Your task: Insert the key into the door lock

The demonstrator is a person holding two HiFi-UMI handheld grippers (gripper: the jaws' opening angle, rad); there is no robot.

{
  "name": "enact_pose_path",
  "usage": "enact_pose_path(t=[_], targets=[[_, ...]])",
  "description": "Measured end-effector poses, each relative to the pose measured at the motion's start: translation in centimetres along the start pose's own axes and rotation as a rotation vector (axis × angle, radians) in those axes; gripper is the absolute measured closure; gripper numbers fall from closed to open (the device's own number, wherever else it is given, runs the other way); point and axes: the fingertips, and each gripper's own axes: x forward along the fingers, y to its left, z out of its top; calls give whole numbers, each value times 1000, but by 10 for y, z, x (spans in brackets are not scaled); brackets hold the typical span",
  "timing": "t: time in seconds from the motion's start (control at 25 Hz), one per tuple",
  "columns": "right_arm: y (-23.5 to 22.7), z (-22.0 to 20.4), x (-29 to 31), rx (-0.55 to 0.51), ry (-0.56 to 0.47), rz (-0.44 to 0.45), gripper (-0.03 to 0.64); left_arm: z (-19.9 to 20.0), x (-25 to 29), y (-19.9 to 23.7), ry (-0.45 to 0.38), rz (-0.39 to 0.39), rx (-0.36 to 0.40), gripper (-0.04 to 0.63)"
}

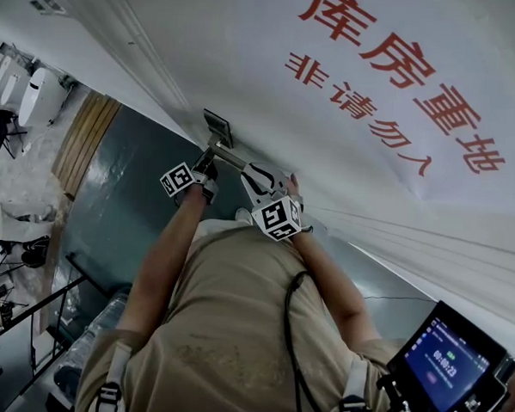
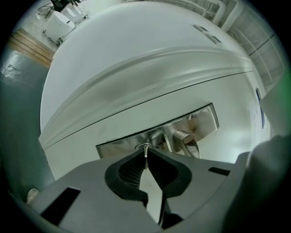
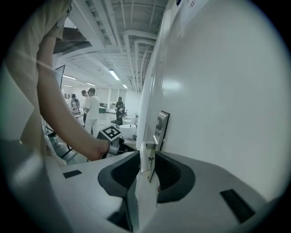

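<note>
Your left gripper (image 2: 146,151) is closed tight on the key (image 2: 145,158), whose tip meets the lock plate (image 2: 118,146) at 12 o'clock, and your right gripper (image 3: 146,153) clamps the door handle (image 3: 144,160), so I judge only the full push remains.

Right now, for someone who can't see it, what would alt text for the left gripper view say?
The left tool pinches a thin key with its tip at a steel lock plate on a white door. A handle juts from the plate to the key's right.
</note>
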Motion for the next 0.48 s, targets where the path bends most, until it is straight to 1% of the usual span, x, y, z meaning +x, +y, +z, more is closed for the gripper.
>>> enact_pose_path(t=[0.04,0.16,0.24,0.48], targets=[[2,2,0,0,-7,9,506,0,0,0,-8,-5,-16,558],[8,4,2,-4,-20,28,506,1,-1,2,-41,-28,-95,558],[8,4,2,1,-19,30,506,1,-1,3,-52,-40,-131,558],[4,2,2,20,-12,20,506,1,-1,3,-52,-55,-159,558]])
